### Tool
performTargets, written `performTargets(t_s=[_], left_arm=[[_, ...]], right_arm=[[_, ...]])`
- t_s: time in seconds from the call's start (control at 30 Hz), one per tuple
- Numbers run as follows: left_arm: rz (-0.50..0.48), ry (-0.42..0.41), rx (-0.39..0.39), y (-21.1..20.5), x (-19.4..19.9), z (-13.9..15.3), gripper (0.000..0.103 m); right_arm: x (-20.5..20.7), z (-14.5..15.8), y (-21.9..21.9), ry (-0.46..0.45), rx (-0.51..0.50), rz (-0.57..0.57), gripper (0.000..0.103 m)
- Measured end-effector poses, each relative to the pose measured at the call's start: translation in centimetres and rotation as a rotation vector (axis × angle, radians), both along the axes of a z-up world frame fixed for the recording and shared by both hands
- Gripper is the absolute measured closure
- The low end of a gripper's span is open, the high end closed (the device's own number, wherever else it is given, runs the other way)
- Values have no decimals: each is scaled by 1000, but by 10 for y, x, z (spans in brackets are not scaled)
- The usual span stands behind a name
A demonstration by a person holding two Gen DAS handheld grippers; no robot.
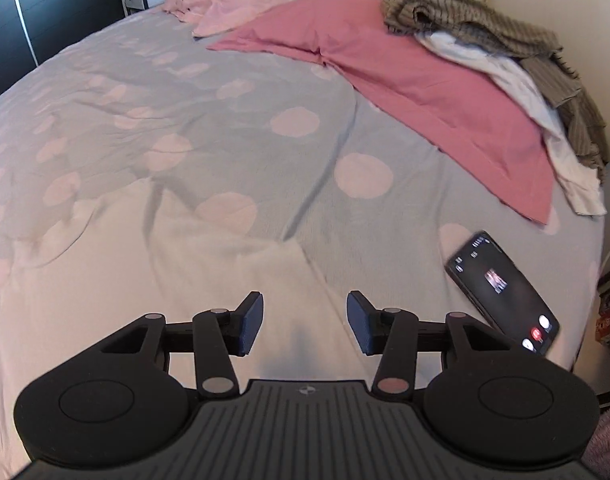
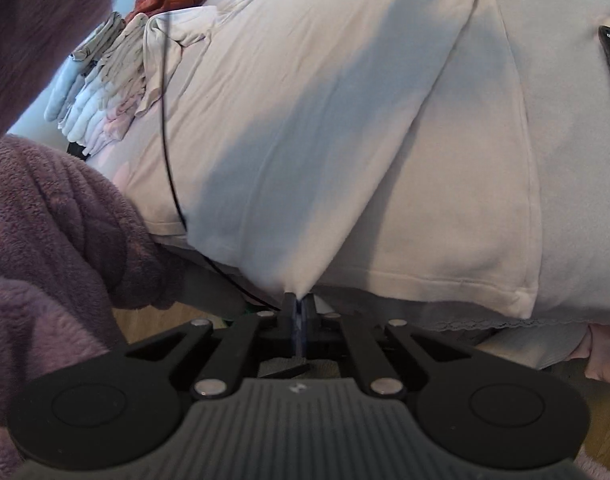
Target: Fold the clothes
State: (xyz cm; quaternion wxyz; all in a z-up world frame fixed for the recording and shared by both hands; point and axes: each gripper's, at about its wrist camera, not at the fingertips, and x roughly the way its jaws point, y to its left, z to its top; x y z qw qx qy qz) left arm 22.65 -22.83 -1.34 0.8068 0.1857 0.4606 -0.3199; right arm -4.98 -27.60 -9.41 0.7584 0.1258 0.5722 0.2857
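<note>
Your right tongs (image 2: 301, 312) pinch a corner of the soft, smooth pale-pink garment (image 2: 305, 128), lifting it into a point, while your left tongs (image 1: 305, 324) hang wide above the polka-dot bed (image 1: 225, 120).

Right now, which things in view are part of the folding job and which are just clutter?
Job:
- white garment, corner pinched in right gripper, jaws shut
- left gripper, jaws open above it
- clothes pile, seemingly folded
- striped garment, unfolded

Lying about:
- phone, screen lit
- pink pillow
- black cable
</note>
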Motion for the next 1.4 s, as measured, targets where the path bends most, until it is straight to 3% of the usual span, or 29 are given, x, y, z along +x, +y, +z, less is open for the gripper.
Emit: performTargets(t_s=[0.17,0.23,0.33,0.43,0.73,0.87,1.17,1.27,1.4], left_arm=[[21,58,100,-32,40,-35,69],[19,83,125,-39,50,-46,79],[6,85,171,-47,56,-54,92],[17,82,183,-49,57,-54,96],[101,111,70,-36,65,-24,97],[138,117,48,-37,71,-26,97],[190,129,16,-40,76,-38,96],[189,138,-5,-38,76,-38,91],[148,122,-40,-32,67,-24,76]], right_arm=[[0,-4,-16,42,26,-33,100],[1,-5,-18,56,45,-41,100],[-1,-5,-22,63,53,-47,100],[-3,-2,-26,65,68,-54,100],[-11,46,-52,21,30,-55,101],[-8,57,-71,53,-29,-62,101],[13,7,-104,187,-145,-103,101],[15,-2,-102,192,-182,-87,101],[17,-8,-101,215,-225,-80,95]])
